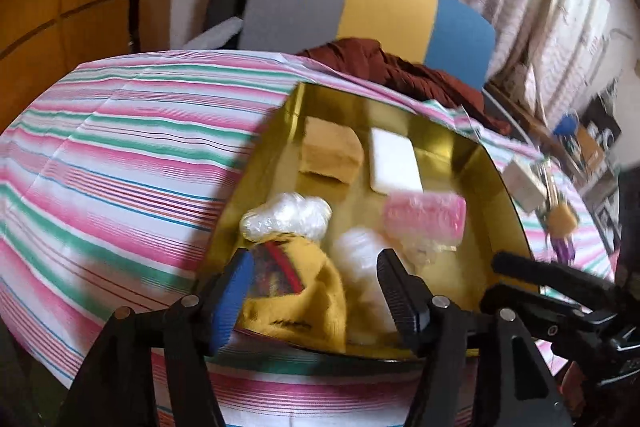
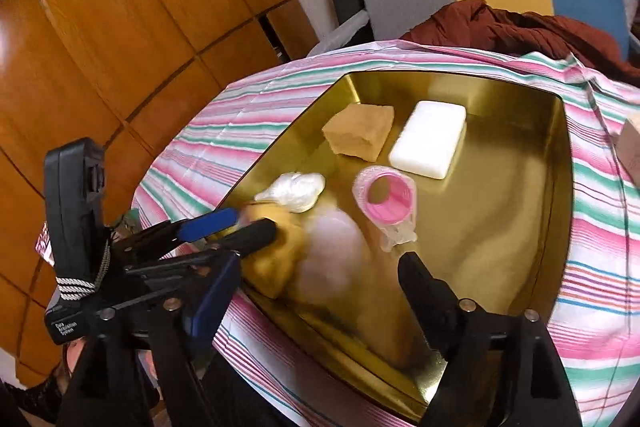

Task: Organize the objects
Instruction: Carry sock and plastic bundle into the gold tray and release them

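Note:
A gold tray (image 1: 472, 163) (image 2: 532, 211) sits on the striped cloth. In it lie a tan sponge (image 1: 330, 149) (image 2: 358, 131), a white bar (image 1: 394, 159) (image 2: 428, 143), a pink wrapped roll (image 1: 424, 213) (image 2: 390, 201), a clear plastic wad (image 1: 286, 215) (image 2: 292, 191), a white fluffy lump (image 1: 360, 255) (image 2: 334, 251) and a yellow knit cloth (image 1: 308, 303) (image 2: 276, 259). My left gripper (image 1: 316, 291) (image 2: 246, 223) is open around the yellow cloth at the tray's near corner. My right gripper (image 2: 320, 287) is open and empty above the tray's near side.
The table wears a pink, green and white striped cloth (image 1: 120, 155) (image 2: 604, 247). A maroon garment (image 1: 396, 67) (image 2: 520, 27) lies behind the tray on a grey, yellow and blue chair (image 1: 360, 3). Small items (image 1: 540, 195) sit at the table's right. Wooden cabinets (image 2: 120, 27) stand left.

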